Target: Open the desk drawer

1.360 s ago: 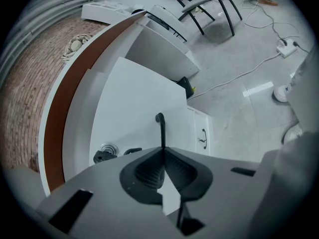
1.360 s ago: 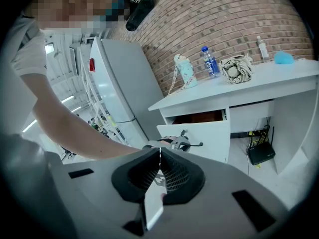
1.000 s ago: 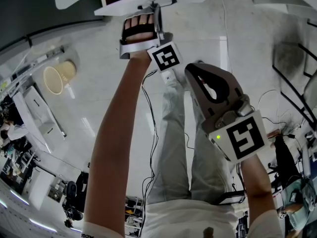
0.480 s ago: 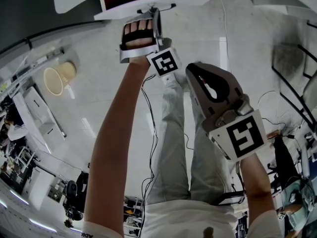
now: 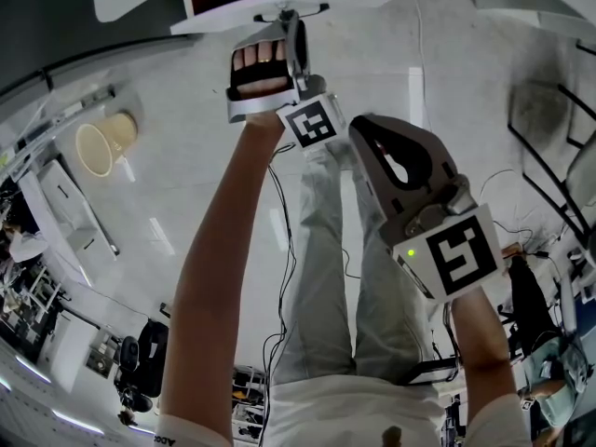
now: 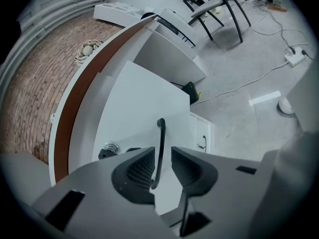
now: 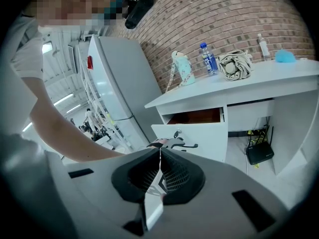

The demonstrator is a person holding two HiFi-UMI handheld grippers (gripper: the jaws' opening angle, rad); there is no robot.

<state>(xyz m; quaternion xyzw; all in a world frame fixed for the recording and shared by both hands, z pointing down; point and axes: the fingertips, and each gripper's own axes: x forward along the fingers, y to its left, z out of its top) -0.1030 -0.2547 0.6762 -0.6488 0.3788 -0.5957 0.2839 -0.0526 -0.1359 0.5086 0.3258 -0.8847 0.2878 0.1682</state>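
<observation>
The white desk drawer (image 7: 199, 129) stands pulled out, its brown inside (image 7: 197, 116) showing. Its thin dark handle (image 6: 160, 146) runs upright between the pads of my left gripper (image 6: 162, 158), whose jaws are opening; a gap shows on each side of the bar. In the head view the left gripper (image 5: 291, 21) is at the drawer front (image 5: 242, 12) at the top. My right gripper (image 7: 160, 158) is shut with nothing in it and hangs back from the desk, lower right in the head view (image 5: 361, 130).
On the desk top stand a water bottle (image 7: 208, 59) and a crumpled cloth (image 7: 235, 63). A tall white cabinet (image 7: 112, 78) is left of the desk, a black box (image 7: 260, 152) under it. A pale bucket (image 5: 98, 145), chairs (image 6: 219, 4) and a power strip (image 6: 295, 58) are on the floor.
The left gripper has stayed at the drawer handle, its wrist rolled a little. The right gripper has kept still.
</observation>
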